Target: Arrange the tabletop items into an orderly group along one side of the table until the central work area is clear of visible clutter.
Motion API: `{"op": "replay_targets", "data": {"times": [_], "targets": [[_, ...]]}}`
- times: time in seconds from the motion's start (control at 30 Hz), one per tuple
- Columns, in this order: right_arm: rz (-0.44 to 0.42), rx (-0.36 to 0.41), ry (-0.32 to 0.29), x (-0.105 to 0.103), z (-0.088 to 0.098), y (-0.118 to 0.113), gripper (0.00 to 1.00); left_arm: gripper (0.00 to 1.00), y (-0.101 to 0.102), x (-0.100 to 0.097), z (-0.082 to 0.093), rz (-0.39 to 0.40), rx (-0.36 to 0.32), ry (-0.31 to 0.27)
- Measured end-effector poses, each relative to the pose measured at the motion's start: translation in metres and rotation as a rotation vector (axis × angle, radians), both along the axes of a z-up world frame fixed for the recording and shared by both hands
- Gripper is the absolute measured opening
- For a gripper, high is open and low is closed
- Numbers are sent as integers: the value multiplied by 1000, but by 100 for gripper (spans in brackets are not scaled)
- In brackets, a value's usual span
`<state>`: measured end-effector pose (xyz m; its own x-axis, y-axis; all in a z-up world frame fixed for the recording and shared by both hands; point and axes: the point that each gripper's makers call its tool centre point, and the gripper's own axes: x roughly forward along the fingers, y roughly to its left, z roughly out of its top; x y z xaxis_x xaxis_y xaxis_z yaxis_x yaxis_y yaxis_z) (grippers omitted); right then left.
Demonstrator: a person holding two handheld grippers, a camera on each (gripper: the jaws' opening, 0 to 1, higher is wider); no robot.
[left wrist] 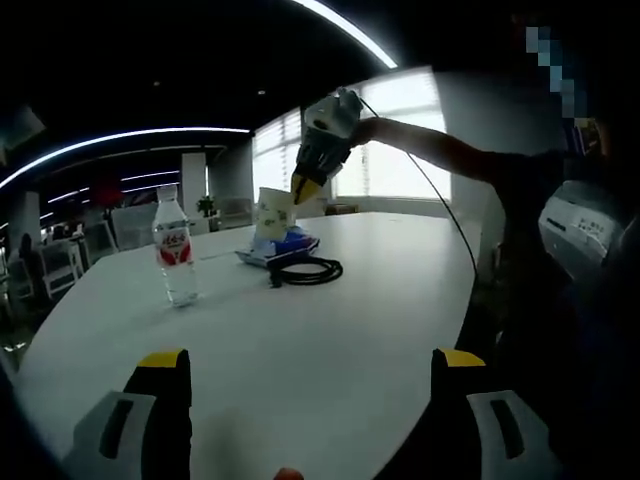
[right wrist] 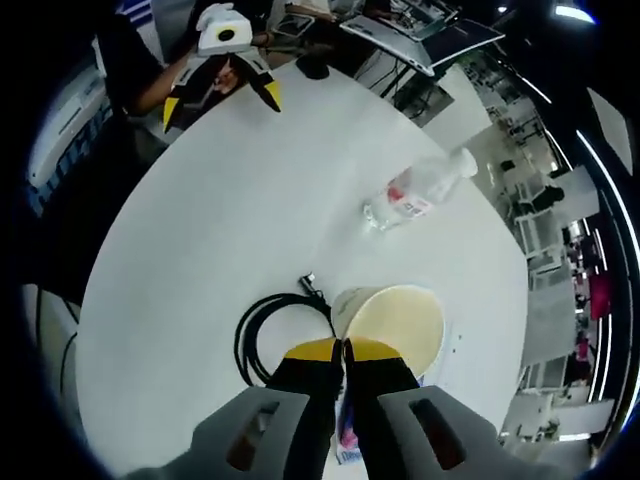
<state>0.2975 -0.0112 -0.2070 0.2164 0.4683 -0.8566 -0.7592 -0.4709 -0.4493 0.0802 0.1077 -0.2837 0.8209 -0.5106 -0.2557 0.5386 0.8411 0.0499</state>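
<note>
My right gripper is shut on the rim of a cream paper cup, with the cup's mouth facing the camera. From the left gripper view the same gripper reaches down from above and holds the cup just over a blue packet. A coiled black cable lies beside the packet. To its left stands a clear water bottle with a red label. My left gripper is open and empty near the table's near edge, well short of these items.
The round white table has bare surface between my left gripper and the items. In the right gripper view the bottle, cable and left gripper show, plus a small black object by the far edge. A person's arm holds the right gripper.
</note>
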Motion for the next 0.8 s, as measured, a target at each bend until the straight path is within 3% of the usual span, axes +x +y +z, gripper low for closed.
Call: {"op": "replay_targets", "data": {"times": [0.3, 0.8], "targets": [[34, -24, -12, -3, -5, 16, 0, 100, -4, -1, 0, -11, -1, -6], [61, -96, -6, 2, -30, 43, 0, 100, 1, -2, -4, 2, -10, -6]]}}
